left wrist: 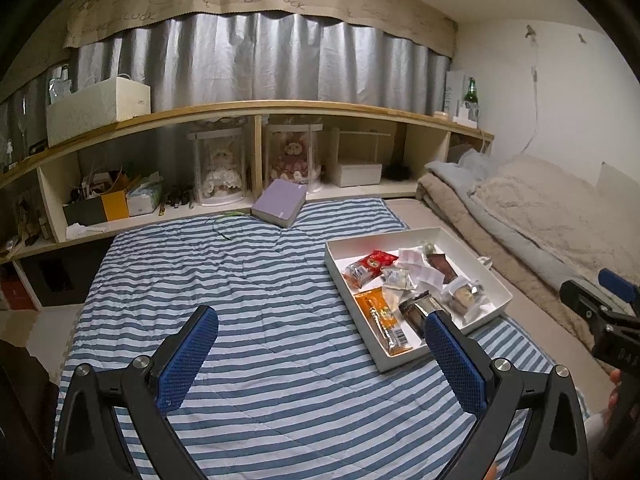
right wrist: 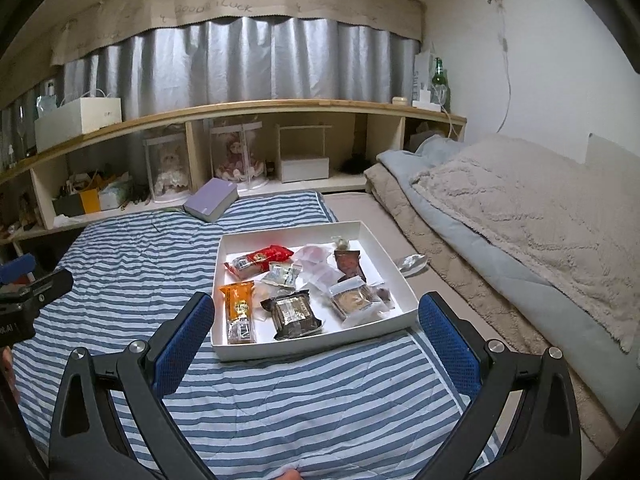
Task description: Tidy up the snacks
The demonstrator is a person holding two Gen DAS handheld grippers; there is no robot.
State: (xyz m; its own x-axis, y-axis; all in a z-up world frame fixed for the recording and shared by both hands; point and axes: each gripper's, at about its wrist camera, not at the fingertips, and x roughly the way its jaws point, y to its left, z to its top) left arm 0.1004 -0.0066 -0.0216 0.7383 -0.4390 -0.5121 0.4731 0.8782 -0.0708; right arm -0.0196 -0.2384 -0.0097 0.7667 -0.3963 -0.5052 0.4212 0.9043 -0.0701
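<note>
In the left wrist view, the left tool [left wrist: 320, 344] hangs spread and empty over the striped blanket [left wrist: 240, 280]; the white tray [left wrist: 492, 280] of snacks sits at centre right, its near corner behind the right-hand finger, so a reach could clip the rim. In the right wrist view, the right tool [right wrist: 316, 320], also spread and empty, frames the tray at centre; overlapping wrappers like the dark packet [right wrist: 294, 314] risk a double pinch.

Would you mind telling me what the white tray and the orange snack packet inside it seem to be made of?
The white tray looks like matte cardboard or paperboard: thin straight walls, crisp folded corners, no gloss, though plastic cannot be ruled out. The orange snack packet looks like glossy plastic film: it wrinkles, catches light, and shows a clear window at its lower end.
</note>
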